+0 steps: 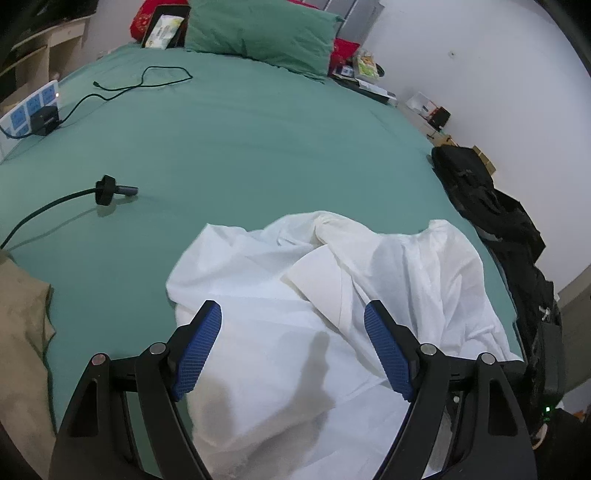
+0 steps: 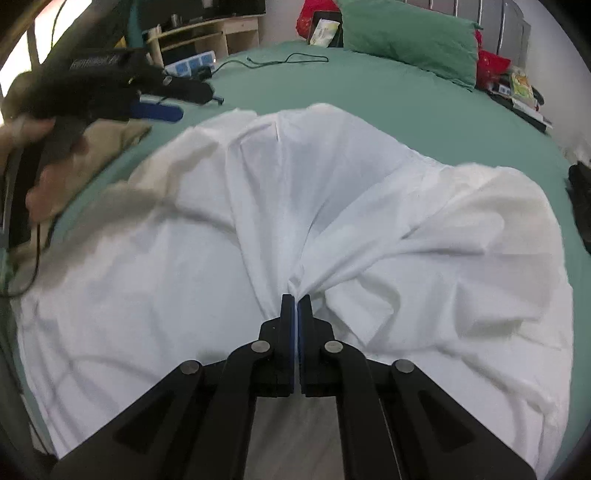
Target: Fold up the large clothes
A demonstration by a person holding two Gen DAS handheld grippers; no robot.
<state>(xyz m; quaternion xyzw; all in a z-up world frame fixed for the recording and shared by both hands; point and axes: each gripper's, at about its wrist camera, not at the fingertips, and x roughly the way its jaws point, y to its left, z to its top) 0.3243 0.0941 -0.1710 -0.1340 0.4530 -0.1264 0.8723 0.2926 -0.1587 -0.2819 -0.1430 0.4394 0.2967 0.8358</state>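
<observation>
Right wrist: right claw (image 2: pixel 296 299) pinches white garment (image 2: pixel 258 206) (bunched).

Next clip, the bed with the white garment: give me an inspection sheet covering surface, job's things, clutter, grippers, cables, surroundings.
Surface: bed with green sheet, mostly flat.
Job's things: white garment crumpled at the near edge, not yet folded.
Clutter: green pillow, black bag, tan cloth, small boxes by the wall.
Grippers: left gripper open above the garment, nothing between its pads; right gripper shut on a pinch of garment.
Cables: black cable from a power strip; a second cable with a plug.
Surroundings: white wall, wooden shelves.
</observation>
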